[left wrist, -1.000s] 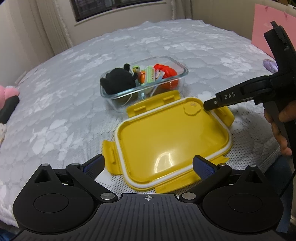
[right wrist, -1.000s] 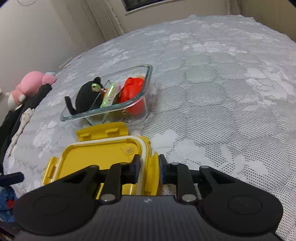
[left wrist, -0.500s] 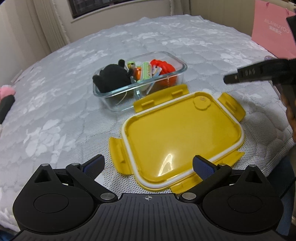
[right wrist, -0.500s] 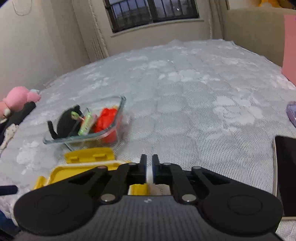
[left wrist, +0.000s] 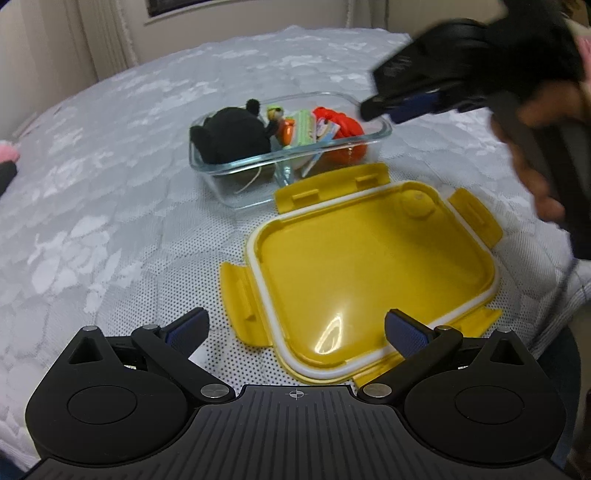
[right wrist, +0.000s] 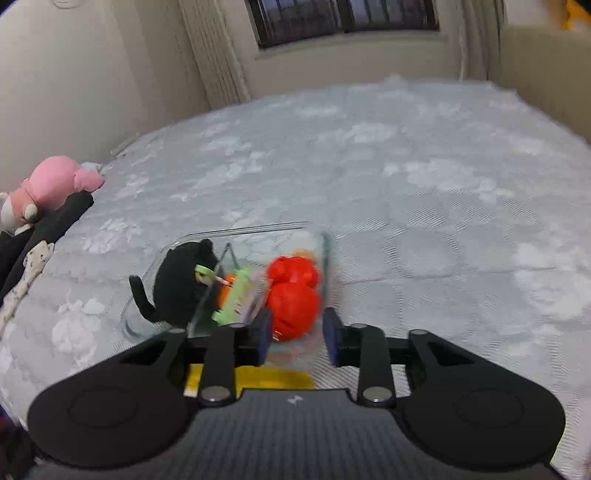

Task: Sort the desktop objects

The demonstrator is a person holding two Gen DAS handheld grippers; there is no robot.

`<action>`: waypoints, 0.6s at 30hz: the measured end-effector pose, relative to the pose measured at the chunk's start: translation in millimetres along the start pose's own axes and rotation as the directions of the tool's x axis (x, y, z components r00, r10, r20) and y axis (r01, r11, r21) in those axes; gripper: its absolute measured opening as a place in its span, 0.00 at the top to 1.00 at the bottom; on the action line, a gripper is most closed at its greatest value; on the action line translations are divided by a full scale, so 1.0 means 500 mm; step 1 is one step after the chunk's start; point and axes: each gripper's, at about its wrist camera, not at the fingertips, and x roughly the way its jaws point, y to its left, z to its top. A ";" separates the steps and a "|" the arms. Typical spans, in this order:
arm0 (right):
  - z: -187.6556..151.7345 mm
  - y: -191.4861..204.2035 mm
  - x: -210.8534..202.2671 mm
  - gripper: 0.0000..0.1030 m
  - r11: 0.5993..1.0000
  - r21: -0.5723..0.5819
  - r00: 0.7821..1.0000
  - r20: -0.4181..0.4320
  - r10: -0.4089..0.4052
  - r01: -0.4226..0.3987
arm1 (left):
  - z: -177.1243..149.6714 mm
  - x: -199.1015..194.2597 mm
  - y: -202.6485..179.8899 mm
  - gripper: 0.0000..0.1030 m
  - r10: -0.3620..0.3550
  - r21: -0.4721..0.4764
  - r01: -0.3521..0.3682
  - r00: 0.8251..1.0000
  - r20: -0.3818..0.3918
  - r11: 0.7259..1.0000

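Note:
A clear glass box (left wrist: 236, 168) stands on the white quilted bed and holds a black plush toy (left wrist: 231, 134), a green item (left wrist: 303, 127), a small figure and a red toy (left wrist: 341, 122). A yellow lid (left wrist: 369, 266) with white seal lies upside down in front of it. My left gripper (left wrist: 295, 326) is open and empty, over the lid's near edge. My right gripper (right wrist: 297, 339) is partly open and empty, above the box's right end by the red toy (right wrist: 293, 291). It shows blurred in the left wrist view (left wrist: 399, 103).
A pink plush toy (right wrist: 55, 184) and dark cloth (right wrist: 40, 229) lie at the bed's left edge. Walls, curtain and a window (right wrist: 343, 18) are behind the bed. The person's hand (left wrist: 535, 155) holds the right gripper's handle.
My right gripper let go of the lid's edge, rose, moved over the glass box and opened partly. My left gripper stayed open over the lid.

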 end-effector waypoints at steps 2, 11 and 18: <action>0.016 0.011 0.031 0.61 1.000 0.024 1.000 -0.023 -0.010 0.010 | -0.001 0.000 0.008 0.00 -0.009 -0.013 0.009 1.000 0.000 1.000; 0.035 0.041 0.122 0.63 0.991 0.009 0.991 -0.009 -0.135 0.135 | -0.007 0.002 0.033 0.00 -0.045 -0.055 0.045 0.999 0.002 0.997; 0.034 0.056 0.119 0.69 0.987 -0.068 0.989 -0.026 -0.145 0.143 | -0.013 -0.001 0.040 0.00 -0.054 -0.073 0.054 0.999 0.000 0.996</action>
